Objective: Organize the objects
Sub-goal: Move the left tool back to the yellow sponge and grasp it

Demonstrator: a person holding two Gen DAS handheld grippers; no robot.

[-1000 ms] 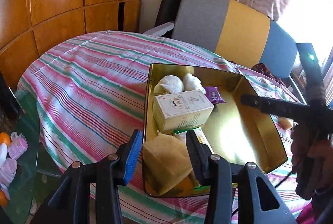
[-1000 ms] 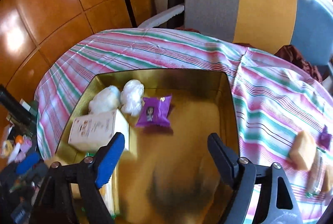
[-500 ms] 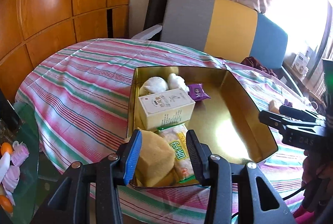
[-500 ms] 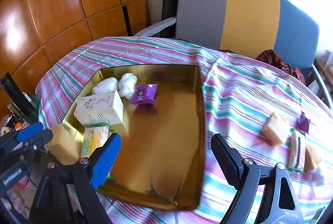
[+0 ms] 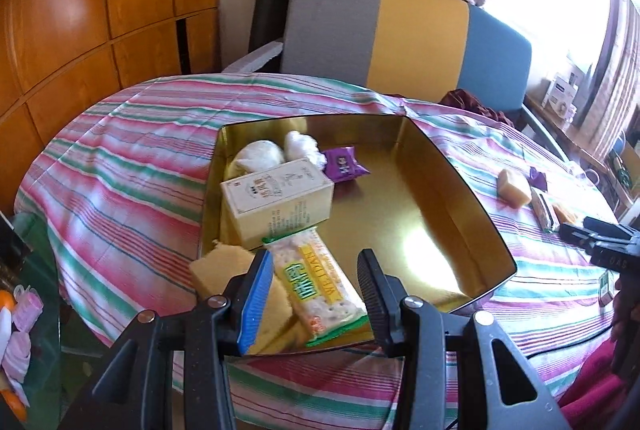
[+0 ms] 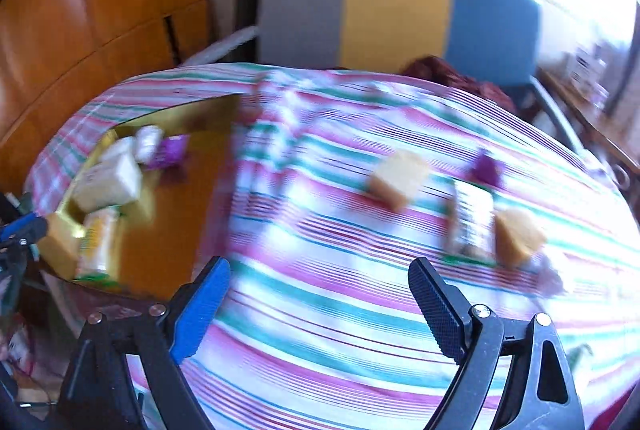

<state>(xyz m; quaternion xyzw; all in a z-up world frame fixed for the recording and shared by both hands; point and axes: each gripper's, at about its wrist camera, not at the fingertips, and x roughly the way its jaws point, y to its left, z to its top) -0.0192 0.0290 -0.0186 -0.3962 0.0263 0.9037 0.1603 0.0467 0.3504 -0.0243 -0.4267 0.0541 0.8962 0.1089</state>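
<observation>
From my left wrist camera, the left claw (image 5: 316, 280) hangs over the near corner of the gold tin (image 5: 452, 174), its jaws partly open with nothing pinched between them. Below the gap lies the cracker packet (image 5: 316, 282), and the blue-padded finger sits in front of a yellow sponge block (image 5: 218, 268) at the tin's near-left corner; I cannot tell whether that finger touches it. Further in, a cream box (image 5: 278, 200) lies on its side, with two white wrapped bundles (image 5: 276, 152) and a purple sachet (image 5: 342, 163) behind it. The tin rests on the striped tablecloth (image 5: 120, 182) of the table. Off to the right, loose on the cloth, I see another sponge block (image 5: 514, 186) and a second packet (image 5: 543, 211); the right claw's tips enter at the far right edge.

From my right wrist camera, heavily blurred, the right claw (image 6: 320, 300) has just been opening and stands wide, empty, over bare striped cloth. Ahead of it lie a sponge block (image 6: 396, 177), a small purple item (image 6: 486, 166), a packet (image 6: 474, 220) and, just beside the packet, another sponge block (image 6: 518, 236). The tin (image 6: 168, 242) sits at the left, with the left claw's blue tip at its near-left corner.
</observation>
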